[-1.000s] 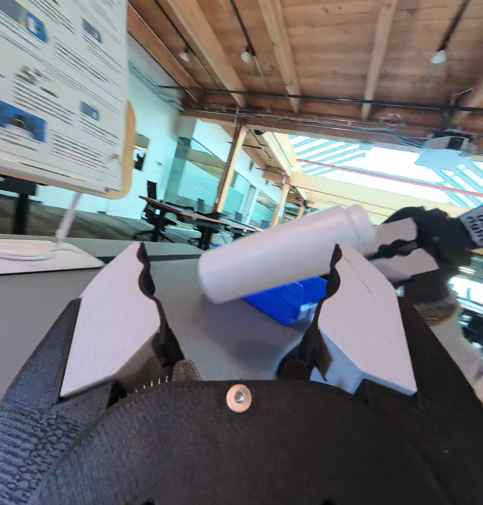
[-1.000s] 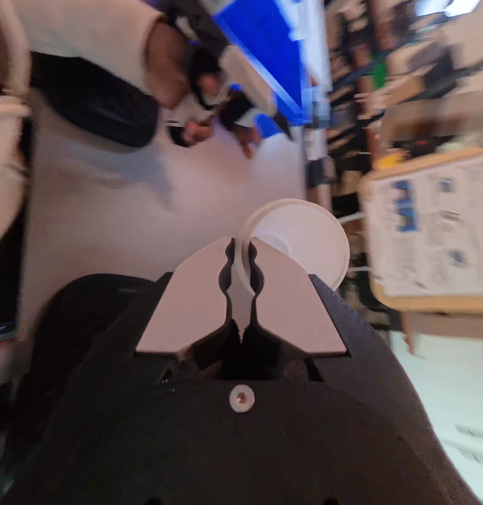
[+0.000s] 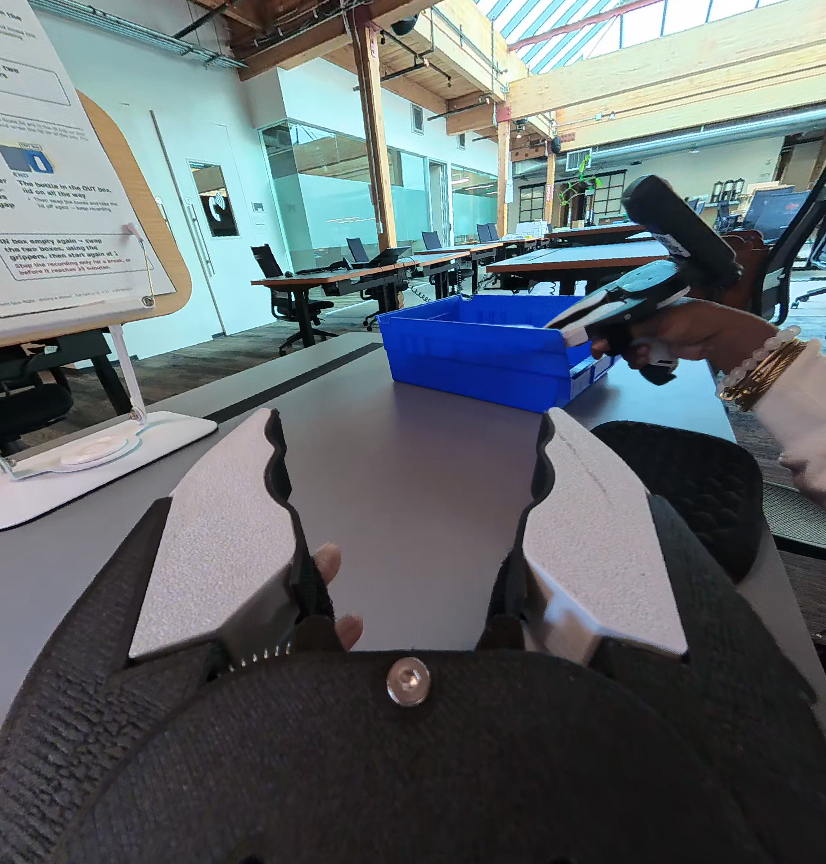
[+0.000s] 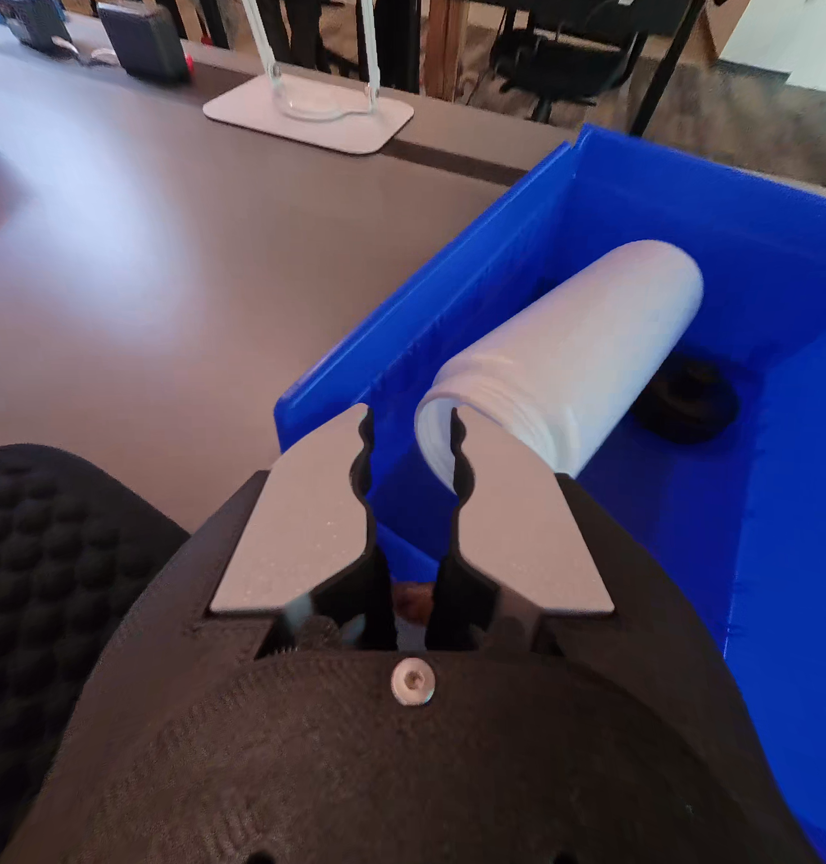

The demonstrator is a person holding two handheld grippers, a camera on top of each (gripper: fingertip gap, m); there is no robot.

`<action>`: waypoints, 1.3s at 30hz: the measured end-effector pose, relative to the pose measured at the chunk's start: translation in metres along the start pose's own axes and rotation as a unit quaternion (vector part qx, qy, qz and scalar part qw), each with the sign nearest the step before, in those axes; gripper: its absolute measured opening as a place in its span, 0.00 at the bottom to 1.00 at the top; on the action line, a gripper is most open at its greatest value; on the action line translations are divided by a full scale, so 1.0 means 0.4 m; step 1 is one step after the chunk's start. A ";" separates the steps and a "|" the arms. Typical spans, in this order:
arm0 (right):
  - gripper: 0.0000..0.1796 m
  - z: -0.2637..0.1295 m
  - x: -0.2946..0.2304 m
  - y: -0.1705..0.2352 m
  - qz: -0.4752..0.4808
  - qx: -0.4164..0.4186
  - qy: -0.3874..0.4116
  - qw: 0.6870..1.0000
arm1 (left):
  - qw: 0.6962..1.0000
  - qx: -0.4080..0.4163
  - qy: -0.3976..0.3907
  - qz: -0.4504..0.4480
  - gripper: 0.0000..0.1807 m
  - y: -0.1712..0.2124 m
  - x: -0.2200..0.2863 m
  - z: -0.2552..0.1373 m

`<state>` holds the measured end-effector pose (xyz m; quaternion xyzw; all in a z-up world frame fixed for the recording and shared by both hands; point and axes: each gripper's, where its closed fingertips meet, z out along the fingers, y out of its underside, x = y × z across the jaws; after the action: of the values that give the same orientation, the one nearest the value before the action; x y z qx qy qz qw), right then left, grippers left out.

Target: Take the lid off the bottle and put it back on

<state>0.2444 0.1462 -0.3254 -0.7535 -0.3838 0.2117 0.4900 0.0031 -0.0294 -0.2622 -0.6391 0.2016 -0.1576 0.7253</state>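
The left hand-held gripper (image 3: 408, 472) hangs over the grey tabletop (image 3: 401, 449) with fingers spread wide, holding nothing; the right hand-held gripper (image 4: 411, 449) is parted slightly, releasing the white bottle (image 4: 570, 355) lying inside the blue bin (image 4: 448, 299) at the tabletop's far edge.

The bottle's (image 4: 588, 346) lid end sits behind the right gripper's (image 4: 411, 421) finger; blue bin (image 4: 775, 467) cropped.
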 end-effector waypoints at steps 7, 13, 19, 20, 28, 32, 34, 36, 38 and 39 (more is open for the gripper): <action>0.32 -0.089 0.016 -0.037 0.013 0.056 0.049 0.997 | 0.997 0.035 -0.063 0.030 0.56 -0.105 -0.001 -0.083; 0.62 -0.085 -0.043 -0.115 0.020 0.122 0.022 0.992 | 0.957 0.010 -0.275 0.095 0.53 -0.167 -0.135 -0.324; 0.40 -0.003 -0.062 -0.015 -0.029 -0.030 0.064 0.997 | 0.899 -0.187 -0.386 0.087 0.50 -0.028 -0.273 -0.520; 0.35 0.009 -0.066 -0.006 -0.026 -0.042 0.066 0.997 | 0.897 -0.205 -0.385 0.076 0.48 -0.002 -0.279 -0.530; 0.14 0.072 -0.108 -0.016 -0.098 -0.072 0.120 0.985 | 0.907 -0.238 -0.348 0.017 0.24 0.122 -0.278 -0.480; 0.16 0.108 -0.183 -0.039 -0.108 -0.065 0.095 0.988 | 0.898 -0.258 -0.349 0.068 0.29 0.130 -0.274 -0.469; 0.16 0.124 -0.229 -0.050 -0.122 -0.061 0.076 0.988 | 0.896 -0.262 -0.349 0.082 0.31 0.133 -0.272 -0.466; 0.16 0.139 -0.282 -0.060 -0.134 -0.055 0.049 0.988 | 0.896 -0.262 -0.347 0.084 0.31 0.134 -0.271 -0.465; 0.16 0.155 -0.340 -0.073 -0.140 -0.046 0.017 0.989 | 0.899 -0.260 -0.344 0.081 0.32 0.134 -0.269 -0.464; 0.16 0.163 -0.371 -0.079 -0.141 -0.040 -0.001 0.989 | 0.900 -0.258 -0.342 0.080 0.32 0.133 -0.268 -0.463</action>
<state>0.0959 0.0742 -0.3335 -0.7103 -0.4948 0.1254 0.4846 -0.1832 -0.1302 -0.3241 -0.8002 0.0254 0.1869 0.5693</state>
